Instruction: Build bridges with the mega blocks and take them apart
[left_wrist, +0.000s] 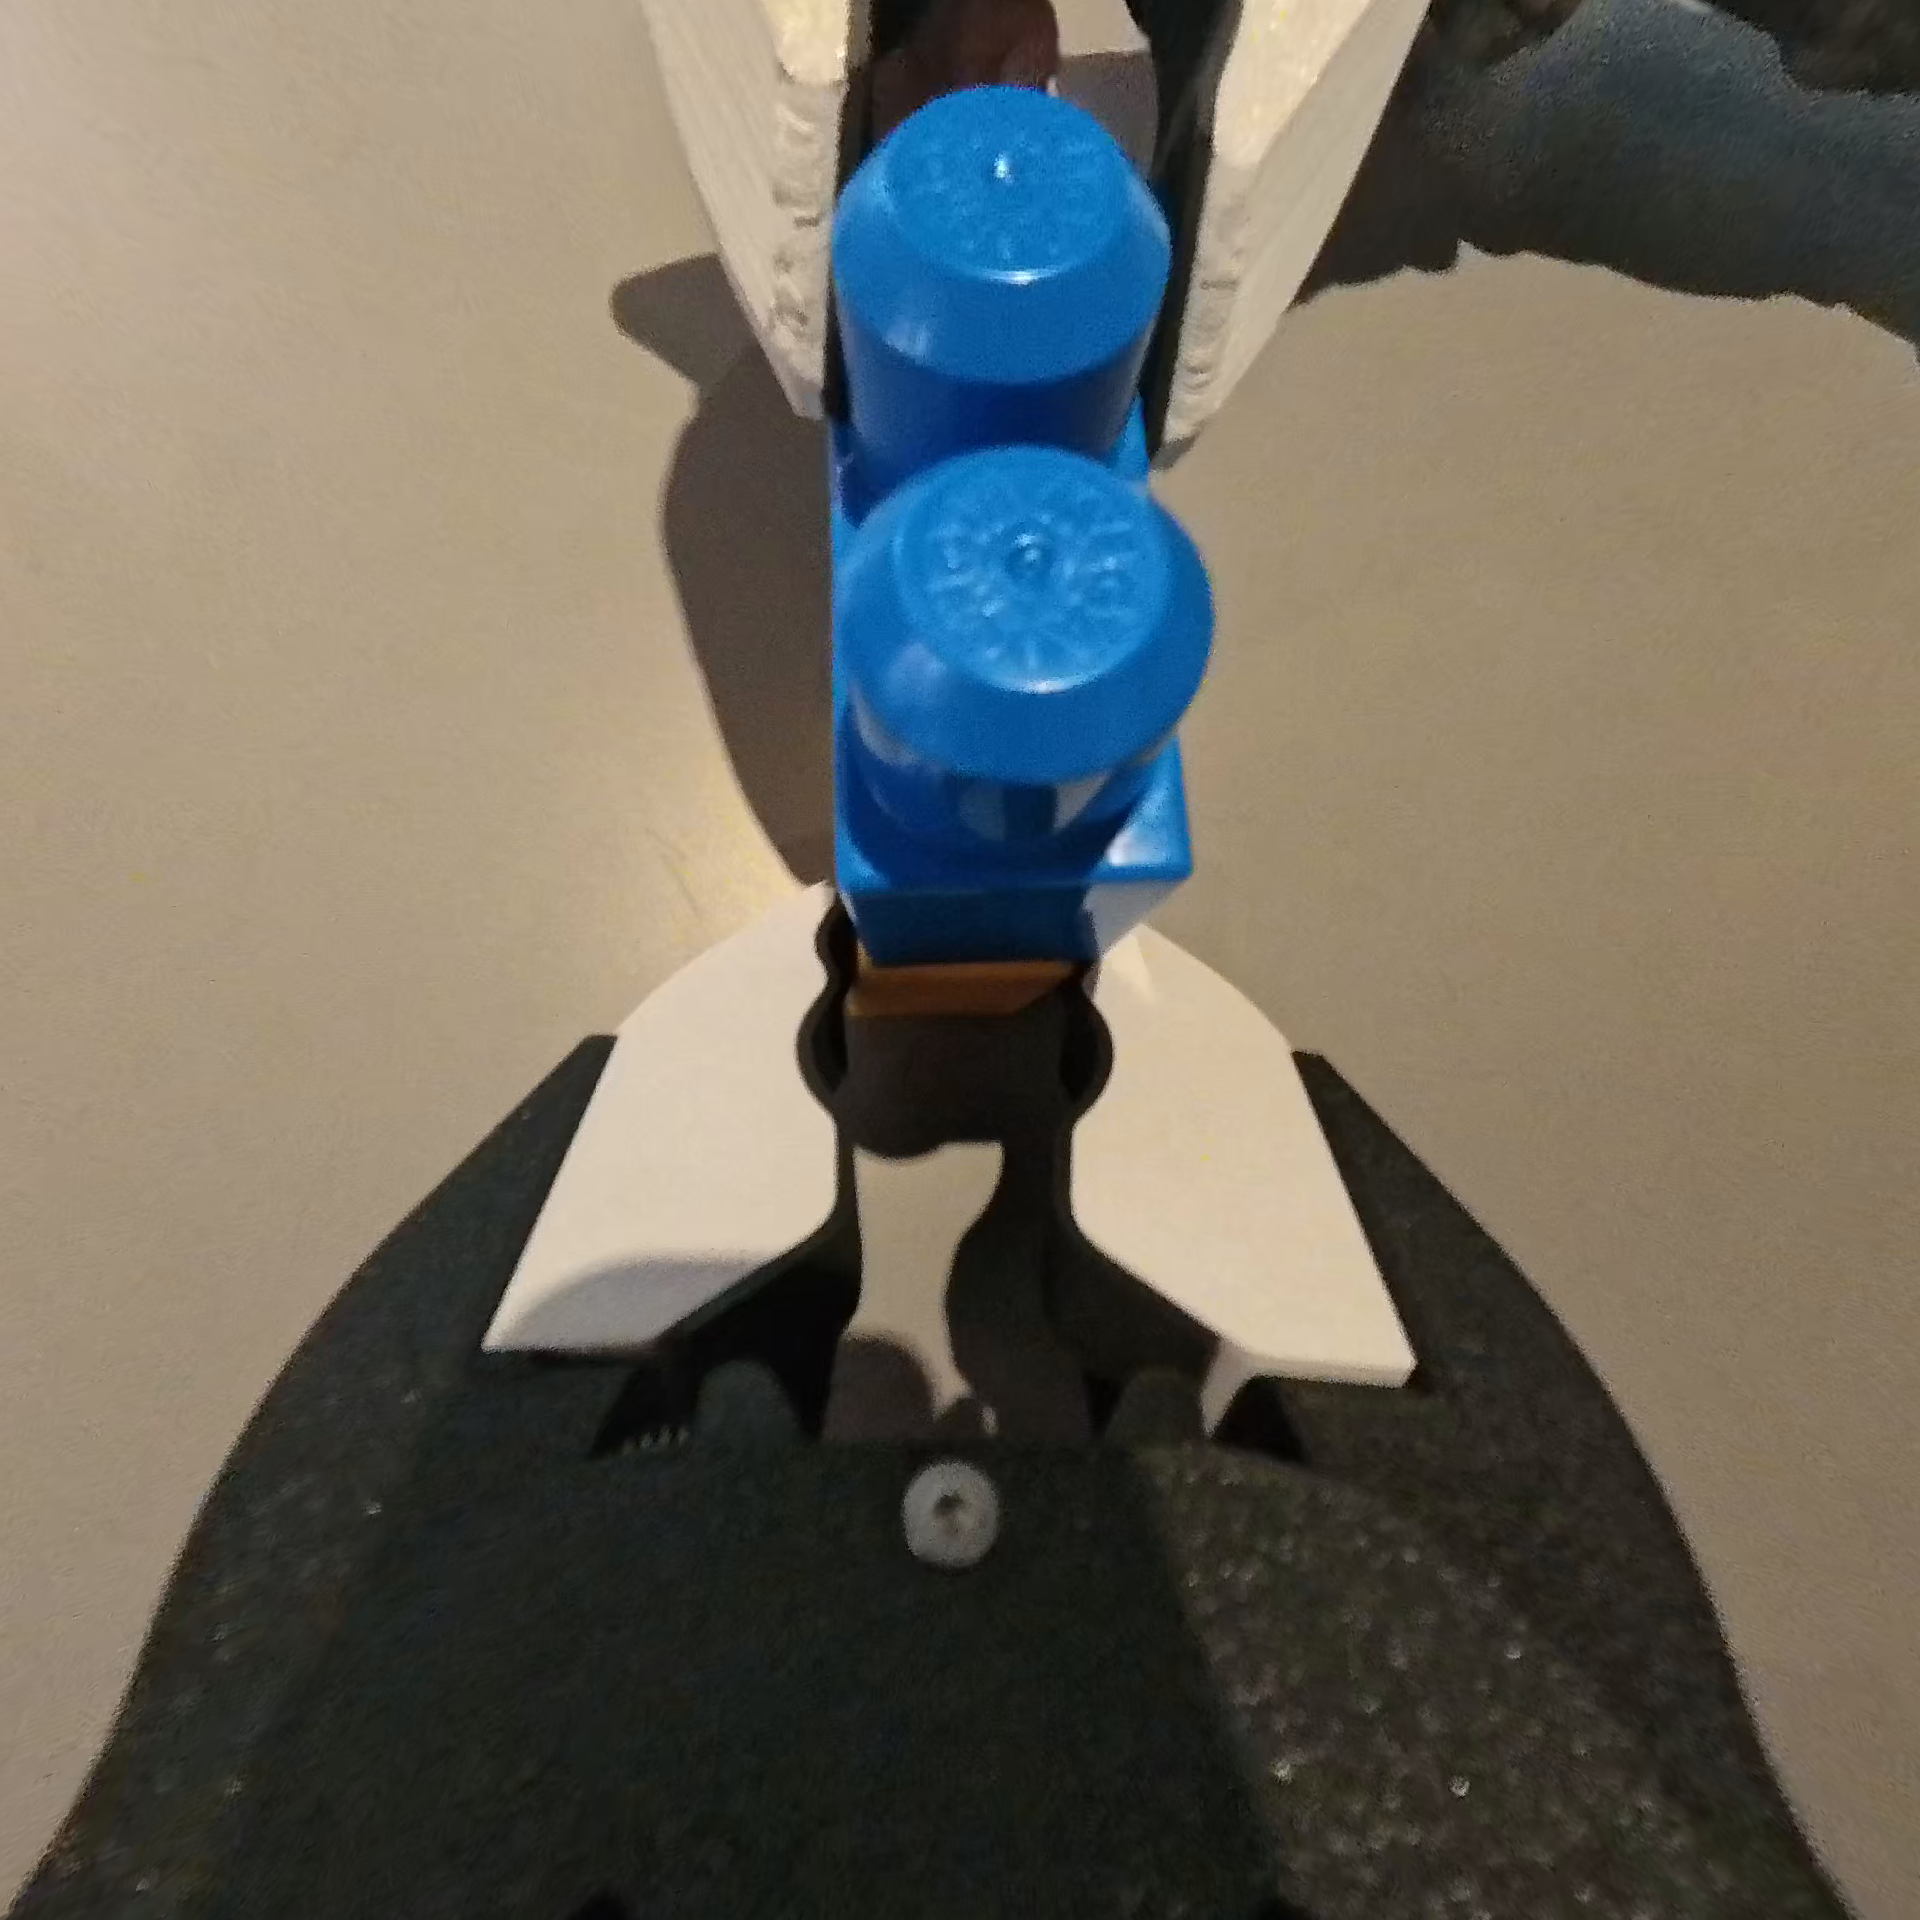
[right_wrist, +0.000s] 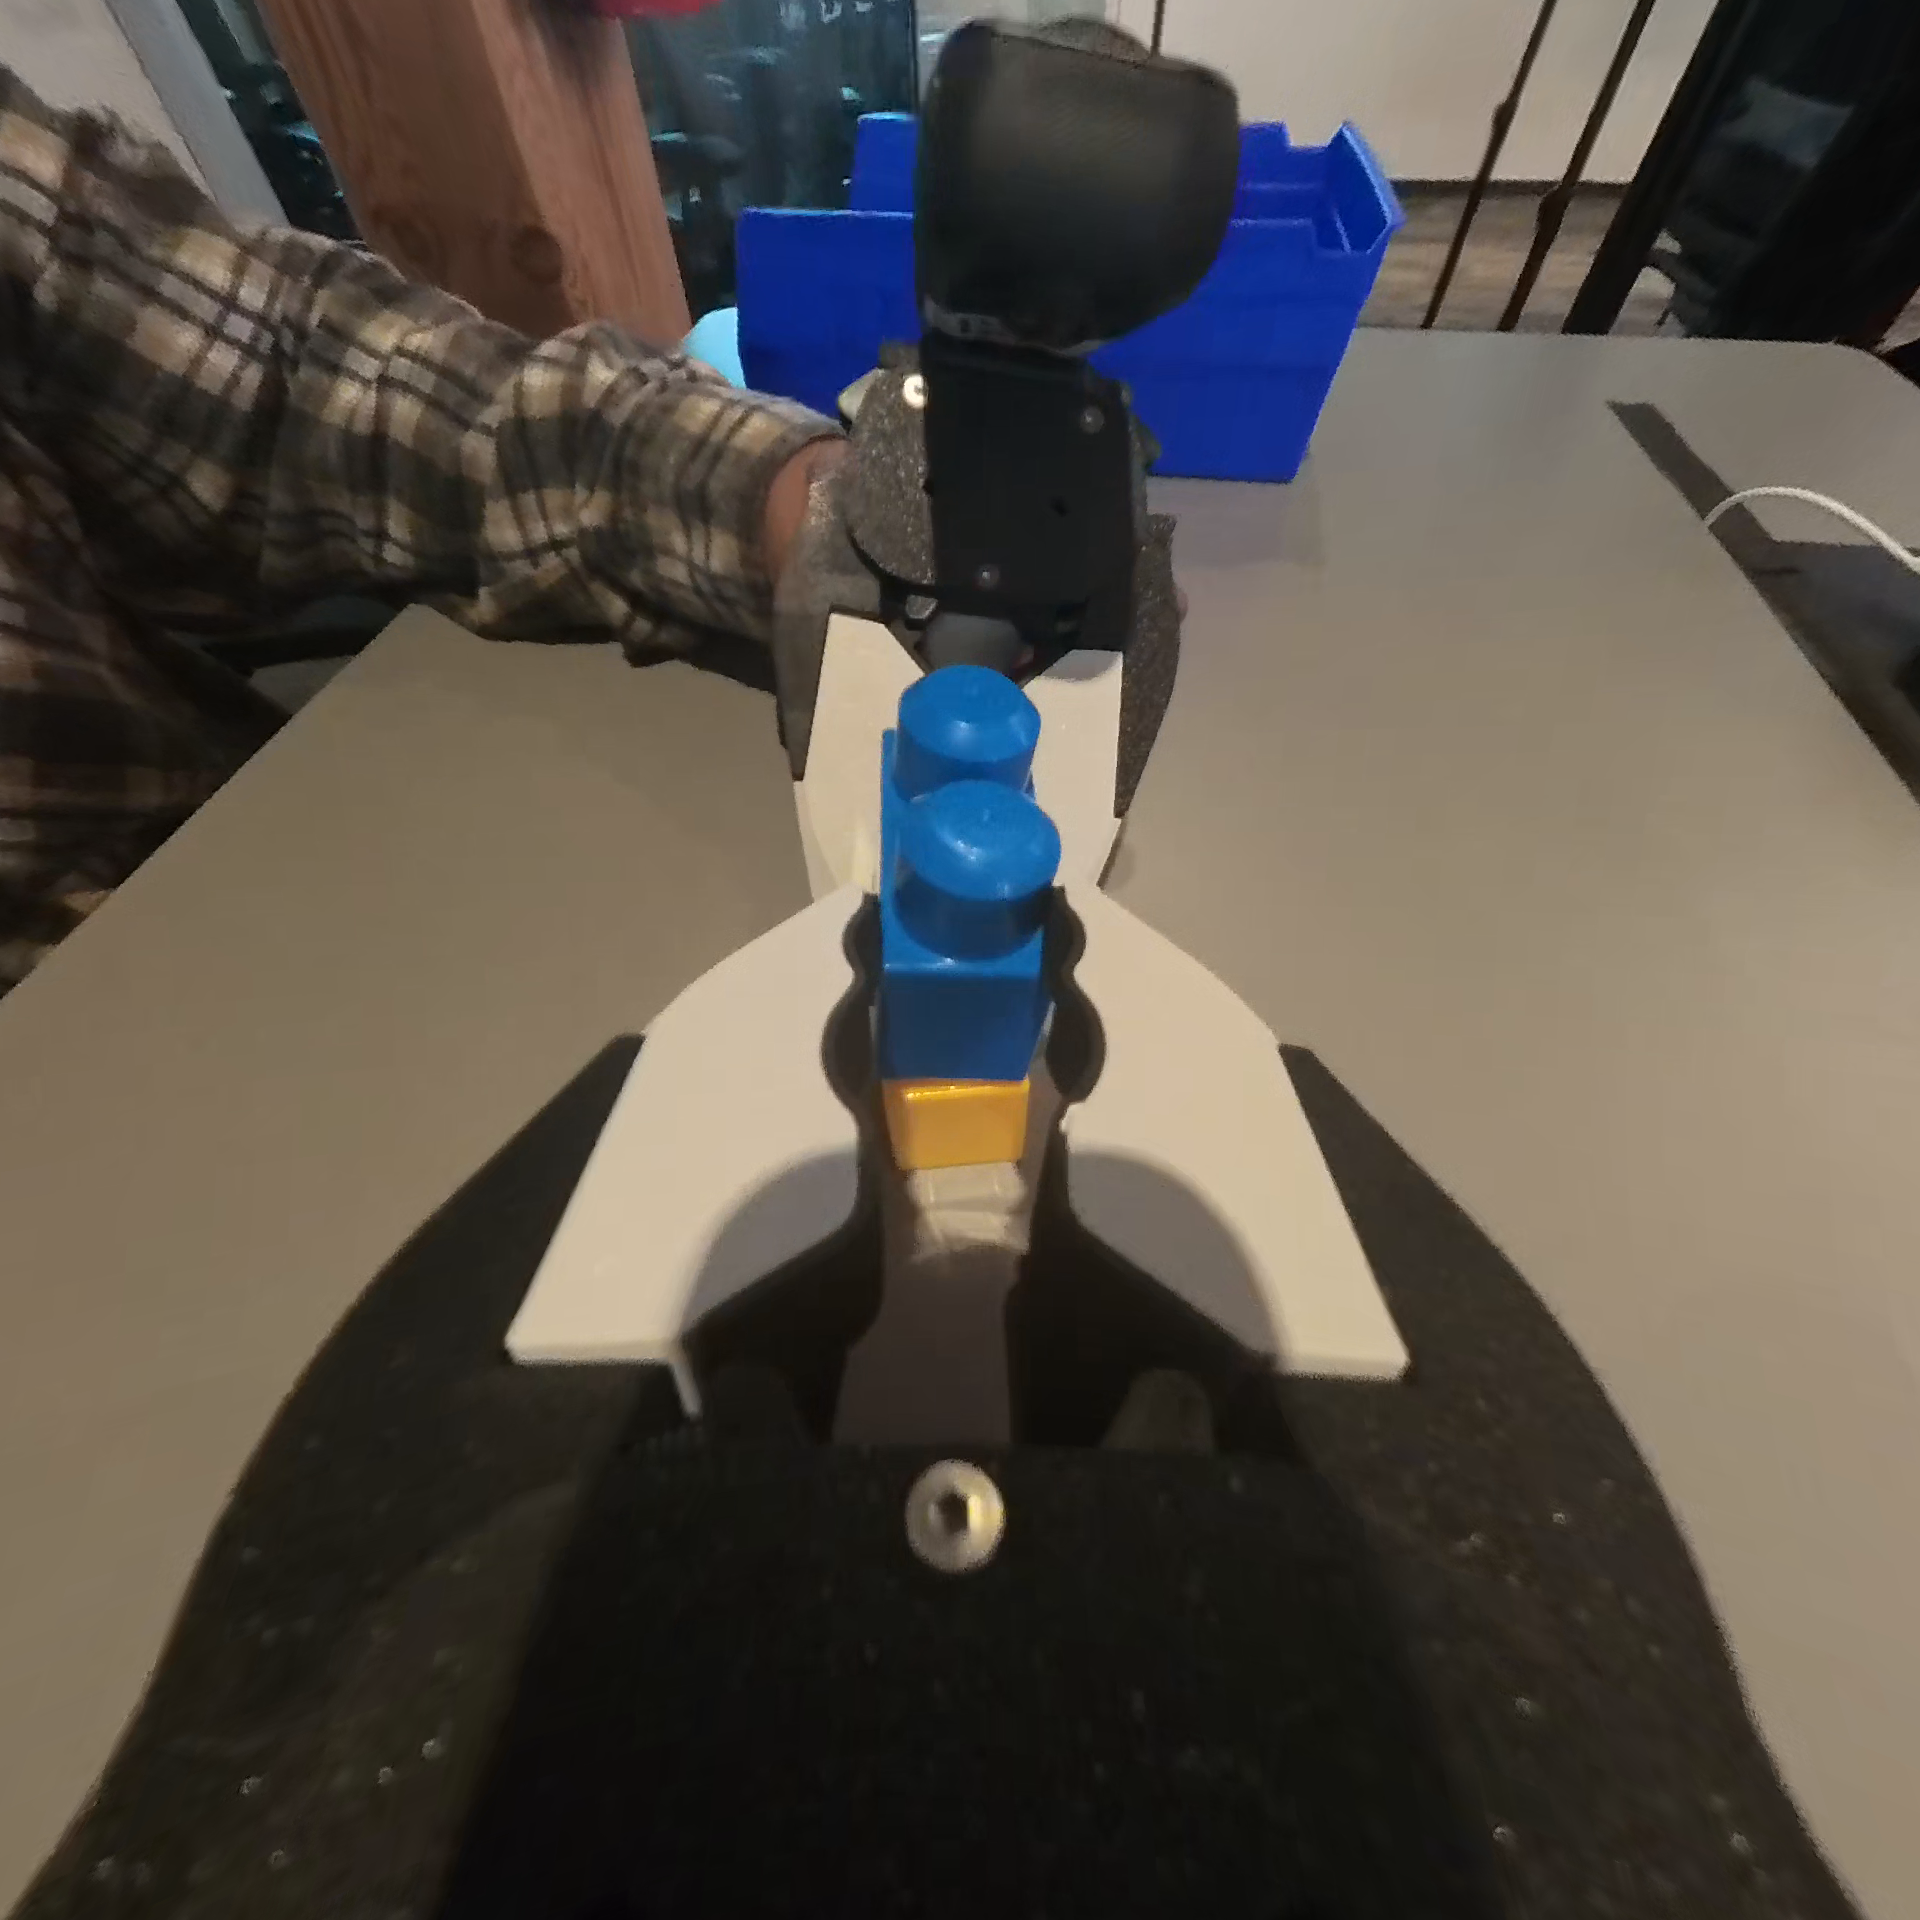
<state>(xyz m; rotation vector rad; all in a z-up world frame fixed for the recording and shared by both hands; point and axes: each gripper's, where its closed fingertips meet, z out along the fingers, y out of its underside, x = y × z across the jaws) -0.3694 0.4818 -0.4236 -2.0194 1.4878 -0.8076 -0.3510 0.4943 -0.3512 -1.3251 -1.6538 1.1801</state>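
A blue two-stud block (left_wrist: 1023, 623) sits on a yellow block (left_wrist: 956, 994), forming a small stack. My left gripper (left_wrist: 966, 935) is shut on the near end of the stack. My right gripper (left_wrist: 997, 431) faces it and clamps the far end. In the right wrist view, my right gripper (right_wrist: 961, 1039) is shut on the blue block (right_wrist: 956, 1008) with the yellow block (right_wrist: 961, 1122) under it. The left gripper (right_wrist: 966, 878) holds the other end. The stack appears held just above the grey table (right_wrist: 1455, 831). The yellow block's length is hidden.
A person's plaid sleeve (right_wrist: 312, 416) reaches in from the left behind the left gripper. Blue bins (right_wrist: 1247, 343) stand at the table's far edge. A wooden post (right_wrist: 468, 156) is behind them. A black tape strip (right_wrist: 1704, 488) and a white cable (right_wrist: 1818, 520) lie at the right. One gripper's finger ends stand about 8 cm off the other's.
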